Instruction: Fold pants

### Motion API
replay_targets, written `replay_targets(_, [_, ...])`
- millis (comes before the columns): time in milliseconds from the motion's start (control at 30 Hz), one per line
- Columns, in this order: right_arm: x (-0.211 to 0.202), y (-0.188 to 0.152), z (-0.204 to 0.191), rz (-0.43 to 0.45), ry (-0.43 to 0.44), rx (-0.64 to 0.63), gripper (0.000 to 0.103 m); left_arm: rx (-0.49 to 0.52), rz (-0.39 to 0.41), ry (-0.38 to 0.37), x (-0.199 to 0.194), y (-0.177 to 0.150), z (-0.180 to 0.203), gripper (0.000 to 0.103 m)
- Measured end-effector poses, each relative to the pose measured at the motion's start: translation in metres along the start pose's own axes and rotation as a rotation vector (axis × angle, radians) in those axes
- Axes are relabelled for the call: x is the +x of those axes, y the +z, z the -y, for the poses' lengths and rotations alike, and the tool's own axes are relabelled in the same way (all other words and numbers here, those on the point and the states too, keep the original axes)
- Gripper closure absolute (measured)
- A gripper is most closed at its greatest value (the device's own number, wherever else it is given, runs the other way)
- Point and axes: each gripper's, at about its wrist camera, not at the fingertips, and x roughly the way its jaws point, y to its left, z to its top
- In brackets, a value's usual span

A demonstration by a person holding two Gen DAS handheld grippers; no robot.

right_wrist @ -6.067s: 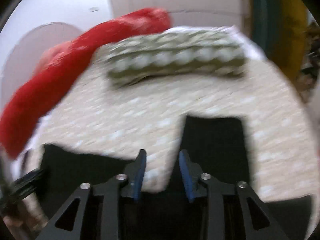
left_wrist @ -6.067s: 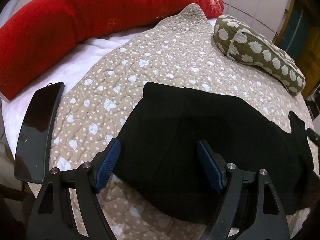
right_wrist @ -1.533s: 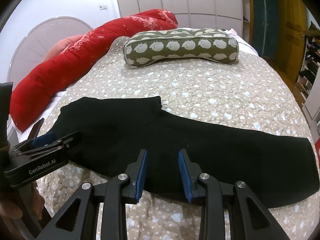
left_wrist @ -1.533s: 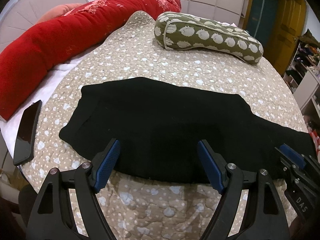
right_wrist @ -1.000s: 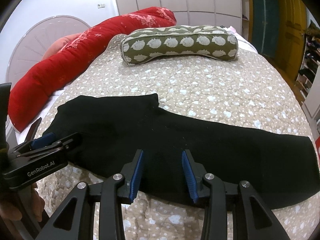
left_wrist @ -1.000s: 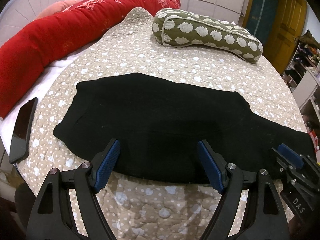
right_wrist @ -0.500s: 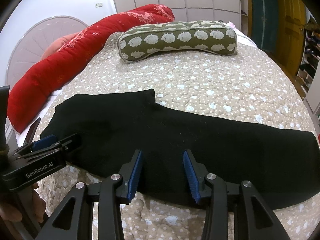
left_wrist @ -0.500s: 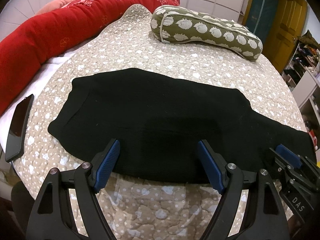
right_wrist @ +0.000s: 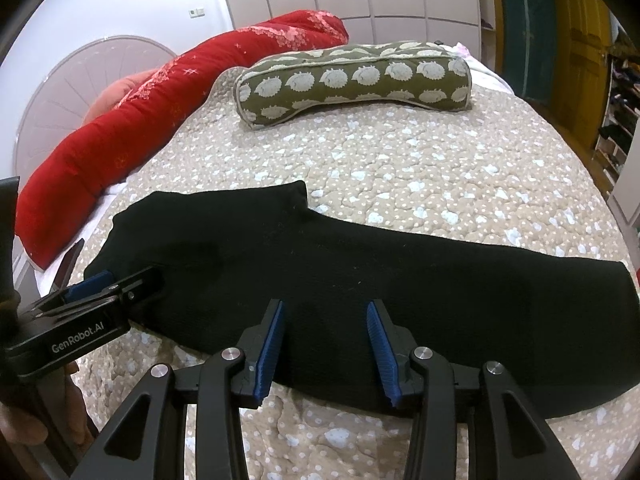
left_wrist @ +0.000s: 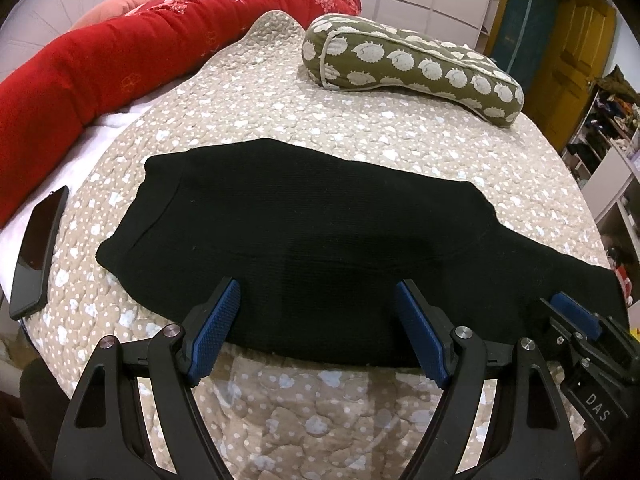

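Black pants (left_wrist: 304, 240) lie flat on the quilted bed, folded lengthwise, waistband to the left and legs running right; they also show in the right wrist view (right_wrist: 360, 272). My left gripper (left_wrist: 316, 312) is open and empty, its blue pads over the pants' near edge at the waist half. My right gripper (right_wrist: 326, 328) is open and empty over the near edge at the legs' middle. Each gripper shows in the other's view: the left one (right_wrist: 96, 292) at the left, the right one (left_wrist: 580, 320) at the right.
A beige dotted quilt (left_wrist: 360, 128) covers the bed. A green patterned bolster (left_wrist: 412, 68) lies at the far side. A long red pillow (left_wrist: 100, 60) runs along the left. A black phone (left_wrist: 36, 252) lies at the bed's left edge. A yellow door and shelves stand at the right.
My right gripper has opened wider over the last second. Both grippers have edged slightly closer to the pants' near edge. The pants have stayed flat since being laid out.
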Motion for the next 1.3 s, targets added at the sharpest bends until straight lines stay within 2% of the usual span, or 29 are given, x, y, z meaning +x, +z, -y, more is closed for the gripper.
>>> replay_targets(233, [-0.004,-0.003,0.007,0.003,0.004,0.012,0.062,0.034,0.026,-0.045,-0.011,-0.001,0.010,0.023])
replay_targets(333, [-0.007,-0.004,0.010,0.007,0.006,0.018,0.062,0.040,0.029,-0.057,-0.013,-0.001,0.014,0.014])
replay_targets(867, [-0.021,-0.015,0.044,0.013,-0.023,0.058,0.062,0.117,0.036,-0.033,-0.017,-0.001,0.048,0.014])
replay_targets(1100, [-0.025,-0.022,0.059,0.003,-0.040,0.066,0.062,0.126,0.018,-0.086,-0.013,-0.002,0.060,0.014])
replay_targets(1300, [-0.028,-0.025,0.070,0.009,-0.042,0.096,0.062,0.170,0.028,-0.077,-0.014,-0.004,0.072,0.014])
